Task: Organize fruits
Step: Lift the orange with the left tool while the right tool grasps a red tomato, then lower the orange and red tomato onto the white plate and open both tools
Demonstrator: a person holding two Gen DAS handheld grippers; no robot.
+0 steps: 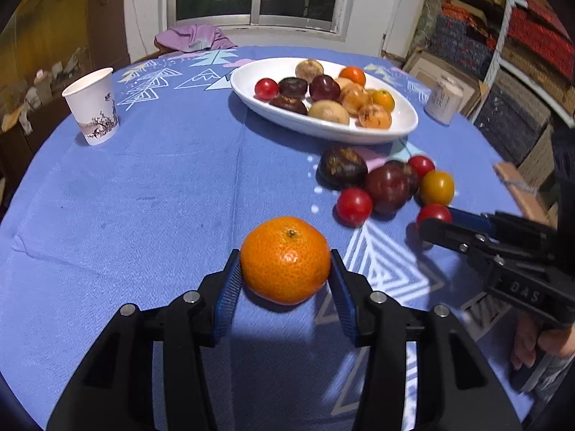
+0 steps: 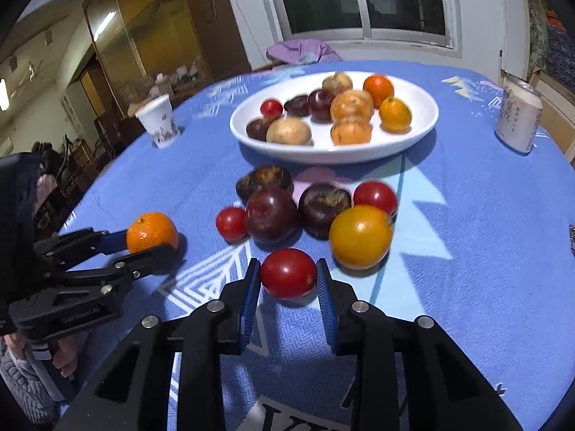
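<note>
An orange mandarin [image 1: 285, 256] rests on the blue tablecloth with my left gripper [image 1: 285, 264] shut on it, its blue pads pressing both sides. In the right wrist view my right gripper [image 2: 288, 274] is shut on a red tomato [image 2: 287, 273] that lies on the cloth. Just beyond it sits a cluster of loose fruit: a yellow-orange tomato [image 2: 361, 237], a dark plum [image 2: 271, 215], another dark fruit [image 2: 323, 208] and small red tomatoes [image 2: 231, 223]. Behind them a white oval dish [image 2: 323, 156] holds several fruits. Across the cloth, the left gripper [image 2: 149, 245] holds the mandarin [image 2: 152, 231].
A paper cup [image 1: 94, 106] stands at the far left of the table and a pale can [image 1: 444, 98] at the far right. A purple cloth [image 1: 194, 37] lies at the back edge under the window. A person's hand [image 1: 539, 344] grips the right tool.
</note>
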